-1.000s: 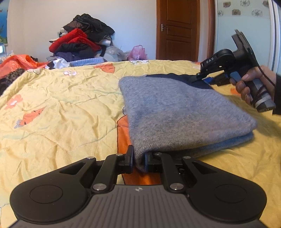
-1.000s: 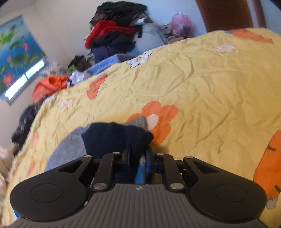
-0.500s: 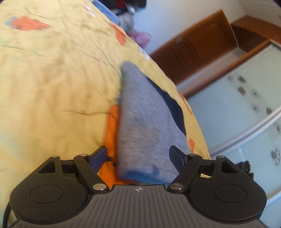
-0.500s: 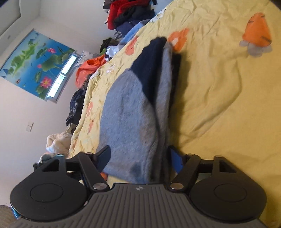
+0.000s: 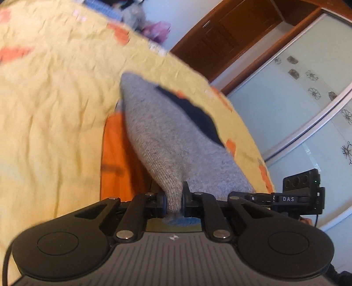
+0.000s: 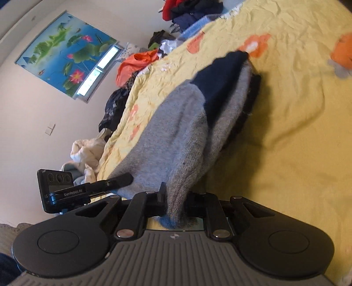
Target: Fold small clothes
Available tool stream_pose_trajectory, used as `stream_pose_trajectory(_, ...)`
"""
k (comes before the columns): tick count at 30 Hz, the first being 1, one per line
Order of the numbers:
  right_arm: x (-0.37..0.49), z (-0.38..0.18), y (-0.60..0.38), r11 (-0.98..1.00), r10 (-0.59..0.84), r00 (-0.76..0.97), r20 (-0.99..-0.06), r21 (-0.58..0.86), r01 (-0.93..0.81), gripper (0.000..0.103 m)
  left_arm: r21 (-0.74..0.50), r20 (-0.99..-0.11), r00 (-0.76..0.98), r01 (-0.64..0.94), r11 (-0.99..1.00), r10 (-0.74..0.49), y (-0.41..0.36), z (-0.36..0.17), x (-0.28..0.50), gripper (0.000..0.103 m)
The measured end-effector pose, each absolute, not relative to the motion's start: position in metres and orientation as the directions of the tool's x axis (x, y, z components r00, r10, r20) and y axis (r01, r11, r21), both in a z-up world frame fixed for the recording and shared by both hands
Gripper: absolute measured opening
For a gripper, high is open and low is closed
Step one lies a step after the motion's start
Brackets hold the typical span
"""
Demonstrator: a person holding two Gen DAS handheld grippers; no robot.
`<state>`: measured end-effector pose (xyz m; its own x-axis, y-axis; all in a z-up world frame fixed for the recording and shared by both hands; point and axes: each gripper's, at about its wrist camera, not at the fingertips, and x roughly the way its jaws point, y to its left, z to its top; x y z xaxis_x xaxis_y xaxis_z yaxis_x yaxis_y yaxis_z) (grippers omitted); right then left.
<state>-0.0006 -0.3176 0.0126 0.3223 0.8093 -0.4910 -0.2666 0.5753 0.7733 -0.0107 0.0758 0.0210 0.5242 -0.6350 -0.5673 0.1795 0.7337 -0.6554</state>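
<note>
**Both grippers clamped on the folded sweater's near edge**

Left gripper (image 5: 173, 201): jaws nearly closed, pinching a thick fold of the grey sweater (image 5: 176, 140) at its near edge. Right gripper (image 6: 175, 203): same, jaws squeezed onto the grey knit, a bit of blue trim showing below the fingers. In each view the other gripper shows alongside, at the same edge.

Sweater is folded in layers, grey on top with a navy panel (image 6: 222, 79) toward the far end. It runs away from the grippers over the yellow flowered bedspread (image 6: 297, 136).

Clothes pile (image 6: 189, 11) at the bed's far end. Wooden door (image 5: 231, 37) and sliding wardrobe panels (image 5: 303, 92) beyond. Left view motion-blurred.
</note>
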Motion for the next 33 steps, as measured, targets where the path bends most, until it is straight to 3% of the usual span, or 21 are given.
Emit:
stream_pose_trajectory(3,-0.012,-0.006,-0.322,0.590,0.796,0.328,-0.508,0.771,-0.237,0.019,-0.618,-0.632,0.499,0.138,0.774,-0.593,0.073,-0.004,-0.016,0.014)
stream_pose_trajectory(4,-0.013,-0.012,-0.325,0.589,0.792,0.343,-0.505,0.780,-0.211,0.021,-0.644,-0.608,0.514,0.129,0.755,-0.606,0.078,-0.008,-0.019,0.015)
stream_pose_trajectory(7,-0.016,-0.010,-0.341,0.570,0.781,0.408,-0.473,0.806,-0.158,0.032,-0.642,-0.603,0.531,0.121,0.757,-0.596,0.087,0.003,-0.022,0.020)
stream_pose_trajectory(8,-0.017,0.000,-0.347,0.594,0.752,0.460,-0.472,0.788,-0.162,0.044,-0.618,-0.597,0.560,0.135,0.774,-0.574,0.090,0.013,-0.026,0.020)
stream_pose_trajectory(9,-0.018,0.012,-0.352,0.621,0.719,0.518,-0.464,0.764,-0.178,0.054,-0.575,-0.585,0.606,0.158,0.802,-0.539,0.090,0.025,-0.033,0.020)
stream_pose_trajectory(13,-0.006,0.060,-0.340,0.728,0.599,0.694,-0.400,0.634,-0.262,0.057,-0.307,-0.489,0.794,0.229,0.924,-0.360,0.057,0.069,-0.044,0.020)
stream_pose_trajectory(17,0.041,0.074,-0.284,0.789,0.555,0.739,-0.382,0.523,-0.322,0.083,-0.020,-0.427,0.859,0.302,0.953,-0.281,-0.013,0.062,-0.027,0.020)
stream_pose_trajectory(20,0.084,0.056,-0.243,0.846,0.508,0.721,-0.472,0.432,-0.313,0.084,0.144,-0.493,0.848,0.298,0.943,-0.193,-0.049,0.033,-0.001,0.020)
stream_pose_trajectory(21,0.096,0.046,-0.232,0.873,0.475,0.700,-0.534,0.388,-0.297,0.081,0.174,-0.513,0.843,0.286,0.942,-0.161,-0.053,0.021,0.005,0.020)
stream_pose_trajectory(23,0.106,0.022,-0.222,0.932,0.361,0.704,-0.612,0.220,-0.287,0.070,0.239,-0.462,0.872,0.295,0.925,-0.159,-0.053,0.007,0.002,0.020)
stream_pose_trajectory(25,0.102,0.011,-0.223,0.944,0.316,0.739,-0.595,0.118,-0.309,0.069,0.236,-0.469,0.866,0.311,0.921,-0.172,-0.052,0.007,0.004,0.020)
stream_pose_trajectory(30,0.110,0.017,-0.223,0.945,0.313,0.727,-0.611,0.126,-0.302,0.073,0.209,-0.471,0.860,0.326,0.922,-0.197,-0.044,0.010,0.012,0.021)
stream_pose_trajectory(33,0.067,0.042,-0.229,0.948,0.317,0.762,-0.565,0.162,-0.275,0.073,0.172,-0.456,0.866,0.312,0.935,-0.205,-0.035,0.020,-0.008,0.023)
